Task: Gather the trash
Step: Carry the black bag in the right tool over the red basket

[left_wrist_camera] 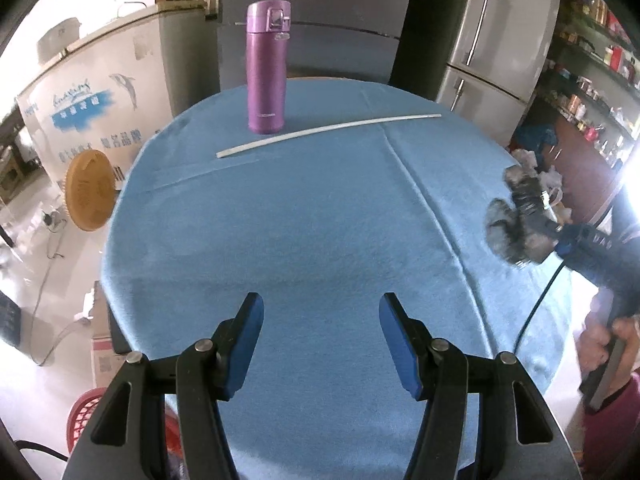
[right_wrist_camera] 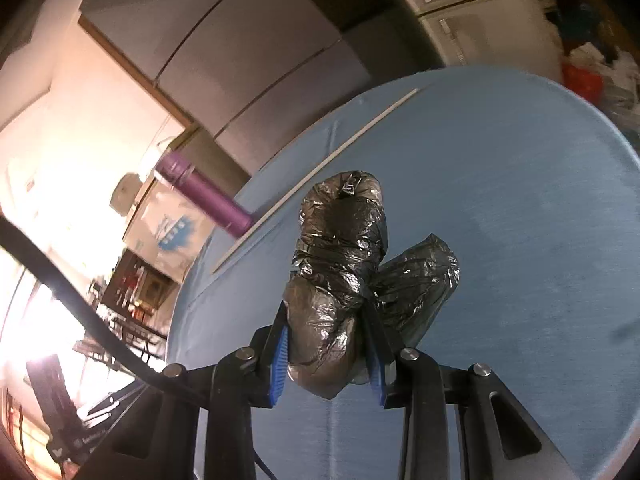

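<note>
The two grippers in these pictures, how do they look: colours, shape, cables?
Left gripper: black angular linkage arms with silver pivot bolts, and flat blue pads on its two fingers. Right gripper: the same build, with ribbed blue pads, a blue body with white lettering and a black cable trailing from it.

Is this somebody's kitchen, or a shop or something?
Probably a kitchen or dining room in a home, maybe with a little shop attached. There's a round table under a blue cloth, a tall silver fridge behind it, and shelves packed with jars and tins on the right.
</note>
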`<state>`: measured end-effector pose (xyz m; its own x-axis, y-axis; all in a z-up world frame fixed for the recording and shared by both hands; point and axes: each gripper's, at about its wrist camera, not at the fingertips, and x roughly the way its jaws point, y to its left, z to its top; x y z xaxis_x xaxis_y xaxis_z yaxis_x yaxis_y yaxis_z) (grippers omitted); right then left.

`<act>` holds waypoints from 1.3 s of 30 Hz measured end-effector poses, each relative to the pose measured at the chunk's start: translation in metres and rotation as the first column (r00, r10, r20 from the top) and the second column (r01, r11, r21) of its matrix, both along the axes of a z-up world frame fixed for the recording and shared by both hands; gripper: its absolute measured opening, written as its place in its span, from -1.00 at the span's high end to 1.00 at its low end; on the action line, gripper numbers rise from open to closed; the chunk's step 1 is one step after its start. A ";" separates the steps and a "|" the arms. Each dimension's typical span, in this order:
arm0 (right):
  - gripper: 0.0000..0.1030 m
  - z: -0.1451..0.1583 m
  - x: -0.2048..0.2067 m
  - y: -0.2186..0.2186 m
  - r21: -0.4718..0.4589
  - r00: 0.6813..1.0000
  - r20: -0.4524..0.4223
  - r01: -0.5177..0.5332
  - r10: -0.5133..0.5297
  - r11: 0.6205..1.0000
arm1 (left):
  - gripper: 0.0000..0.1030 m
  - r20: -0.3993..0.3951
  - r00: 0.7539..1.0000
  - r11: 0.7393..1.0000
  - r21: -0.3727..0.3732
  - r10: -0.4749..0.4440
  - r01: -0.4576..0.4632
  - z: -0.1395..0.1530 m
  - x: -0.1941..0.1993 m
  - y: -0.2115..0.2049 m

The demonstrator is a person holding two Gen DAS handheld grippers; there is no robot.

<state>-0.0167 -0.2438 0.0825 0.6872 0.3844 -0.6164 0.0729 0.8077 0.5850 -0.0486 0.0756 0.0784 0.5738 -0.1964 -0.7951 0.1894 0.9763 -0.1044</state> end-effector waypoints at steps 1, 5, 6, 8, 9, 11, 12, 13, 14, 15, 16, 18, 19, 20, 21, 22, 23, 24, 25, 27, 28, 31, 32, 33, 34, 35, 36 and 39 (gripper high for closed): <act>0.32 0.002 -0.003 -0.006 0.001 1.000 0.005 0.013 -0.013 1.000 | -0.18 0.004 1.000 1.000 0.014 0.004 -0.004 0.000 -0.005 0.002; 0.32 0.010 -0.013 -0.013 0.004 1.000 0.018 0.017 -0.017 1.000 | -0.18 0.018 0.999 0.998 0.048 0.049 -0.050 -0.002 -0.033 0.018; 0.32 0.010 -0.014 -0.011 0.003 1.000 0.019 0.012 -0.012 1.000 | -0.18 0.017 0.998 0.996 0.054 0.066 -0.067 -0.003 -0.041 0.024; 0.32 0.010 -0.013 -0.003 0.008 1.000 0.020 -0.010 0.010 1.000 | -0.18 0.012 0.995 0.993 0.063 0.102 -0.102 -0.006 -0.057 0.038; 0.32 0.011 -0.011 0.003 0.008 1.000 0.021 -0.021 0.020 1.000 | -0.18 0.011 0.993 0.991 0.068 0.116 -0.116 -0.007 -0.063 0.045; 0.32 0.015 -0.010 0.015 0.001 0.998 0.030 -0.050 0.050 0.999 | -0.18 0.020 0.986 0.982 0.093 0.164 -0.165 -0.009 -0.082 0.065; 0.32 0.017 -0.010 0.023 -0.005 0.997 0.036 -0.067 0.067 0.998 | -0.18 0.024 0.982 0.977 0.100 0.187 -0.189 -0.009 -0.089 0.075; 0.32 0.019 -0.010 0.030 -0.007 0.996 0.039 -0.084 0.085 0.996 | -0.18 0.028 0.976 0.970 0.106 0.217 -0.219 -0.009 -0.098 0.087; 0.32 0.021 -0.010 0.037 -0.009 0.994 0.041 -0.104 0.104 0.995 | -0.18 0.030 0.968 0.962 0.109 0.248 -0.250 -0.009 -0.108 0.100; 0.32 0.022 -0.011 0.043 -0.011 0.992 0.043 -0.116 0.116 0.993 | -0.18 0.032 0.961 0.954 0.113 0.275 -0.276 -0.009 -0.114 0.110; 0.32 0.024 -0.010 0.051 -0.015 0.990 0.045 -0.132 0.133 0.991 | -0.19 0.036 0.952 0.944 0.118 0.305 -0.307 -0.010 -0.123 0.120; 0.32 0.027 -0.009 0.068 -0.024 0.985 0.050 -0.162 0.163 0.987 | -0.18 0.049 0.924 0.915 0.131 0.378 -0.382 -0.008 -0.140 0.148; 0.32 0.029 -0.010 0.077 -0.028 0.982 0.052 -0.181 0.182 0.983 | -0.18 0.056 0.913 0.903 0.138 0.404 -0.407 -0.007 -0.145 0.157; 0.32 0.032 -0.011 0.085 -0.031 0.978 0.056 -0.201 0.203 0.979 | -0.18 0.065 0.901 0.889 0.145 0.429 -0.434 -0.005 -0.151 0.166; 0.32 0.034 -0.012 0.093 -0.034 0.974 0.061 -0.217 0.218 0.976 | -0.18 0.079 0.886 0.873 0.151 0.458 -0.465 -0.003 -0.158 0.177; 0.32 0.038 -0.013 0.101 -0.038 0.969 0.068 -0.237 0.239 0.971 | -0.18 0.093 0.873 0.860 0.153 0.478 -0.487 0.000 -0.165 0.187; 0.32 0.040 -0.015 0.108 -0.042 0.964 0.074 -0.254 0.257 0.966 | -0.18 0.117 0.858 0.843 0.159 0.500 -0.514 0.005 -0.173 0.197; 0.32 0.044 -0.018 0.117 -0.048 0.956 0.083 -0.278 0.281 0.959 | -0.18 0.137 0.848 0.832 0.167 0.513 -0.530 0.008 -0.178 0.202; 0.32 0.048 -0.020 0.126 -0.057 0.949 0.090 -0.298 0.303 0.953 | -0.18 0.160 0.837 0.819 0.177 0.524 -0.546 0.012 -0.183 0.208; 0.32 0.057 -0.026 0.145 -0.079 0.932 0.106 -0.339 0.346 0.937 | -0.22 0.208 0.817 0.796 0.196 0.537 -0.573 0.020 -0.194 0.220; 0.32 0.060 -0.030 0.153 -0.088 0.924 0.115 -0.357 0.366 0.930 | -0.24 0.231 0.809 0.786 0.205 0.541 -0.584 0.023 -0.199 0.225; 0.32 0.068 -0.040 0.182 -0.118 0.891 0.128 -0.422 0.435 0.899 | -0.27 0.274 0.788 0.764 0.214 0.551 -0.609 0.028 -0.207 0.235; 0.32 0.069 -0.044 0.192 -0.125 0.879 0.126 -0.445 0.459 0.887 | -0.27 0.278 0.784 0.760 0.213 0.555 -0.614 0.029 -0.210 0.238; 0.32 0.068 -0.047 0.199 -0.130 0.869 0.124 -0.464 0.478 0.877 | -0.27 0.279 0.781 0.758 0.209 0.559 -0.618 0.028 -0.211 0.242; 0.32 0.068 -0.050 0.208 -0.137 0.858 0.121 -0.483 0.499 0.865 | -0.27 0.277 0.779 0.757 0.205 0.563 -0.620 0.027 -0.212 0.244; 0.32 0.066 -0.053 0.217 -0.147 0.846 0.117 -0.503 0.520 0.852 | -0.27 0.272 0.777 0.756 0.201 0.568 -0.623 0.024 -0.213 0.248; 0.32 0.065 -0.057 0.224 -0.153 0.838 0.112 -0.517 0.535 0.842 | -0.27 0.268 0.776 0.755 0.201 0.570 -0.624 0.023 -0.214 0.250; 0.32 0.059 -0.061 0.244 -0.153 0.812 0.087 -0.561 0.577 0.813 | -0.27 0.264 0.769 0.743 0.210 0.583 -0.635 0.020 -0.217 0.261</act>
